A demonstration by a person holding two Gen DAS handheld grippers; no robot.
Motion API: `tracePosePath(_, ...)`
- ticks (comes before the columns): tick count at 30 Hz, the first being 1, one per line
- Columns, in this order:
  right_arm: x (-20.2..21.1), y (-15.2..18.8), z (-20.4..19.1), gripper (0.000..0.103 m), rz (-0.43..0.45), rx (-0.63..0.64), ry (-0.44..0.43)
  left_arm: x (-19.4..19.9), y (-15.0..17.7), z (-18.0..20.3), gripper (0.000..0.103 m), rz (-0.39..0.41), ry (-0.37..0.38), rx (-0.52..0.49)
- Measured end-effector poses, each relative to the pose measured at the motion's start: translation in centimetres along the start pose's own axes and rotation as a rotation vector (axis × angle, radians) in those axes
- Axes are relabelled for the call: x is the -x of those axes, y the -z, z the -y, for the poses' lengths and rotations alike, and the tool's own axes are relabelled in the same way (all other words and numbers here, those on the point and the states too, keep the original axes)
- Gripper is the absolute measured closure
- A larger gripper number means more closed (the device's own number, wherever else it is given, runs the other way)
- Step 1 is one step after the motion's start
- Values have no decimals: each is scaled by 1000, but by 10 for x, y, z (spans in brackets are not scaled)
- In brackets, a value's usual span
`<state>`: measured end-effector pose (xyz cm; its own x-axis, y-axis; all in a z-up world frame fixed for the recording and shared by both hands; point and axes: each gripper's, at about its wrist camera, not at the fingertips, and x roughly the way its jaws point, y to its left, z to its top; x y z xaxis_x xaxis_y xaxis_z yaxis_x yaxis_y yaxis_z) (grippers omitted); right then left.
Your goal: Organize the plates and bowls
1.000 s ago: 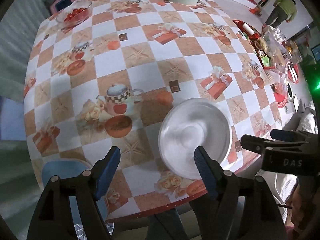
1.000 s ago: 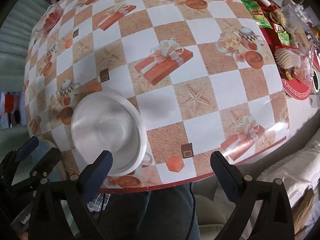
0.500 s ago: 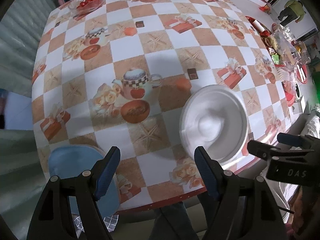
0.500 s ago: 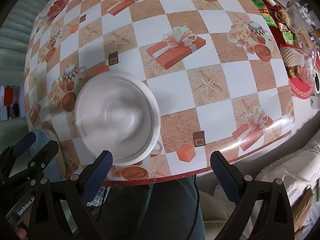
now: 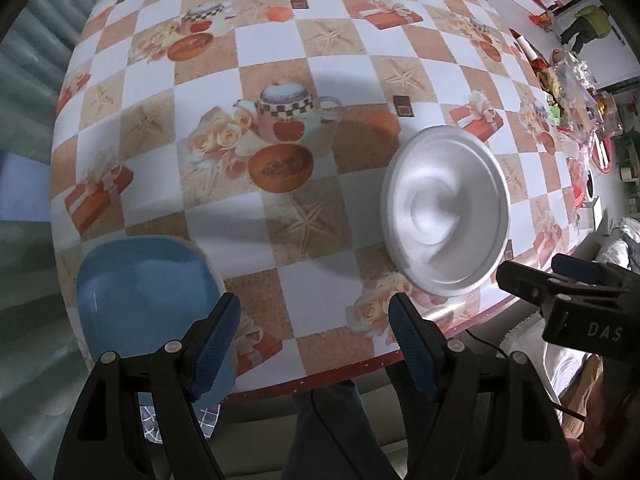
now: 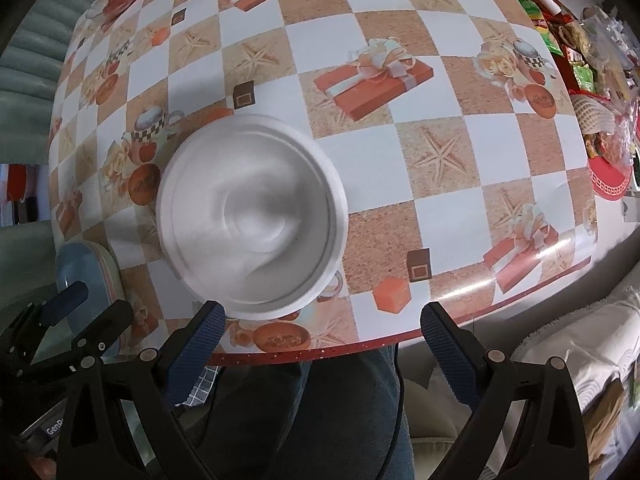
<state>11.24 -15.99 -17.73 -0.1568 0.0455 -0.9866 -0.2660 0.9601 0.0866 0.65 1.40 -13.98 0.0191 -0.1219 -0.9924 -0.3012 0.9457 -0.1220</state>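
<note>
Both my grippers hang over the near edge of the table pointing straight down, and neither has anything in it. My left gripper (image 5: 314,326) has its blue pads spread wide with only tablecloth between them; my right gripper (image 6: 322,326) is spread just as wide, also empty, over the table edge and my legs below.

What's changed in the last second: I've drifted both hands along the table and a bit lower. A blue plate (image 5: 148,300) at the near left corner, barely peeking in a second ago, is now mostly in the left view, right next to my left pad. The white bowl (image 5: 446,212) has slid off to the right of my left gripper, so I'm clearly not lining the left up on it. In the right view the white bowl (image 6: 252,212) sits closer to centre than before, just ahead of my left-hand finger.

My read: nothing's been stacked yet, this is still the approach. Left hand looks headed for the blue plate, right for the bowl.

Further back it's just checkered oilcloth (image 5: 320,64), with a dish of red fruit at the far edge.
</note>
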Motion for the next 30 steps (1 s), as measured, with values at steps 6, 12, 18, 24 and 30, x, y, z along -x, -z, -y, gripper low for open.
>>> tracePosePath(6,-2,2,-3,4,-1,2,2,1,1,-4,23,5,-4,5)
tracePosePath(12,-3,2,-1,4,-2,-5,6,4,0,-3,23,14,-7,-1)
tracePosePath(18,-1,2,5,4,-1,-16,12,5,-4,3,23,19,-9,-19)
tracePosePath(24,1,-2,15,4,-8,-33,17,5,-10,11,23,21,-9,-37)
tracePosePath(30,-3,-5,24,4,-22,-52,21,1,-16,20,23,16,-10,-52)
